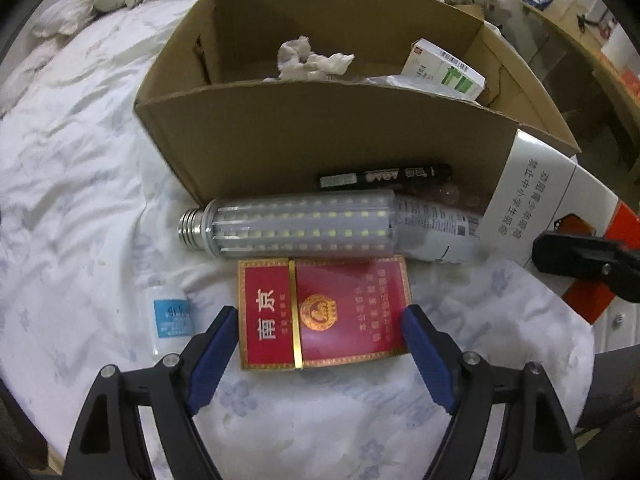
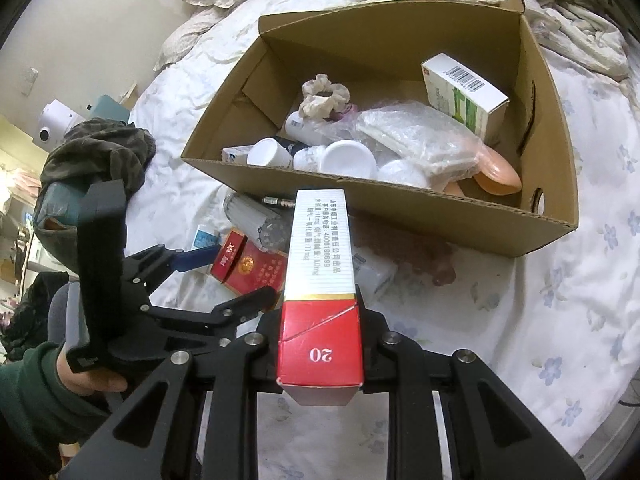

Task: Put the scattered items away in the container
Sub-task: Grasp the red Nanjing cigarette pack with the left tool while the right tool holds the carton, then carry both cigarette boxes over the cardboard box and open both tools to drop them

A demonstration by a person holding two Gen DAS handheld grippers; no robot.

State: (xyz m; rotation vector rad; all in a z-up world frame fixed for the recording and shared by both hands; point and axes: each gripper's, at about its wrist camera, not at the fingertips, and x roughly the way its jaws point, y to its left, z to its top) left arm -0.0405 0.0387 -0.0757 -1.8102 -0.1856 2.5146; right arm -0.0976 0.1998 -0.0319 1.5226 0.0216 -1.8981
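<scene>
A cardboard box (image 2: 552, 184) sits on a bed covered with a white floral sheet (image 2: 560, 300). Inside it lie a green-and-white carton (image 2: 464, 92), a pale scrunchie (image 2: 324, 96), white bottles and caps (image 2: 344, 156), and a clear plastic bag (image 2: 420, 140).

The right hand-held gripper (image 2: 320, 344) is clenched on a red-and-white cigarette carton (image 2: 320, 280), pinching its red end; the carton's white end reaches toward the near wall of the box and is not yet inside it.

The left hand-held gripper (image 1: 320, 328) is released, its blue pads (image 1: 216, 344) standing either side of a red cigarette pack (image 1: 320, 312) that lies flat on the sheet. The pads appear just clear of the pack's edges; contact cannot be confirmed. A hand in a green sleeve (image 2: 40, 392) holds this gripper.

Scattered items remain outside the box, against its near wall: an LED corn bulb (image 1: 296, 224) lying on its side just behind the red pack, a black marker (image 1: 384, 178) between the bulb and the box, and a small bottle with a blue label (image 1: 170, 316) beside the left pad.
</scene>
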